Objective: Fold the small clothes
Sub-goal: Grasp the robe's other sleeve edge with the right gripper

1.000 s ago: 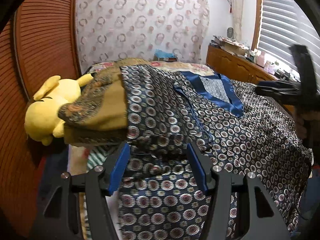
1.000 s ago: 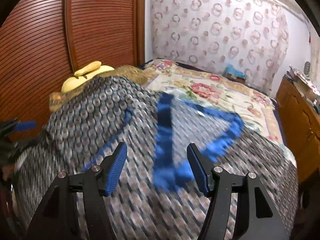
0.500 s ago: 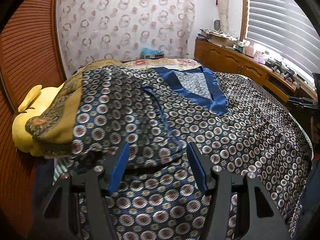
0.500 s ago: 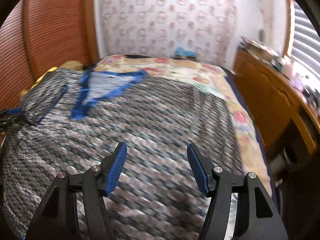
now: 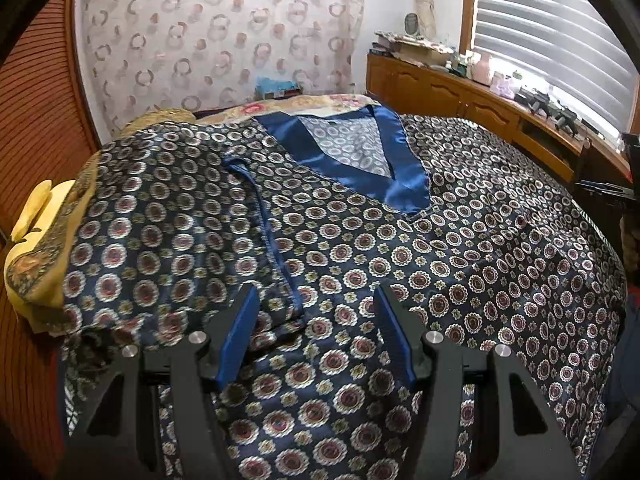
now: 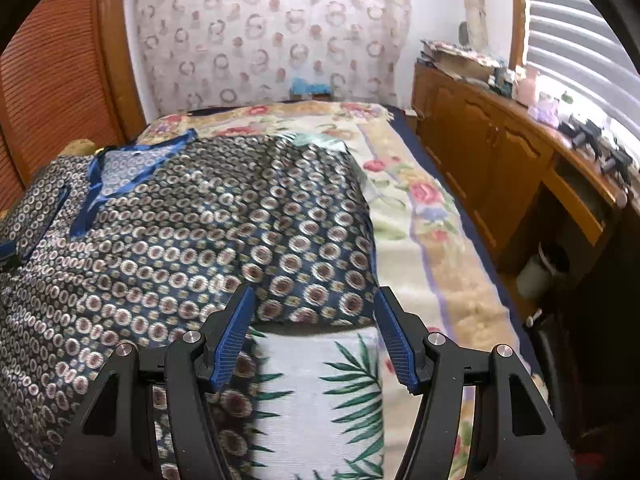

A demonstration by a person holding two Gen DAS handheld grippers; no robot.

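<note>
On the bed, I see the navy satin garment with circle medallion print and blue V-neck trim (image 5: 400, 248) spread flat, neckline at the far side. My left gripper (image 5: 316, 336) hangs over its near left part, fingers wide apart, holding nothing. My right gripper (image 6: 312, 336) is at its near right edge, over a white palm-leaf cloth (image 6: 320, 392), also wide apart and empty. No containers visible. Yellow plush toy (image 5: 30, 216) far left; floral bedspread (image 6: 420, 216) right; cluttered wooden dresser (image 6: 500, 152) beyond.

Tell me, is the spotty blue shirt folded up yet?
Mostly spread. The shirt lies flat on the bed, collar showing; only one side is turned over.
</note>
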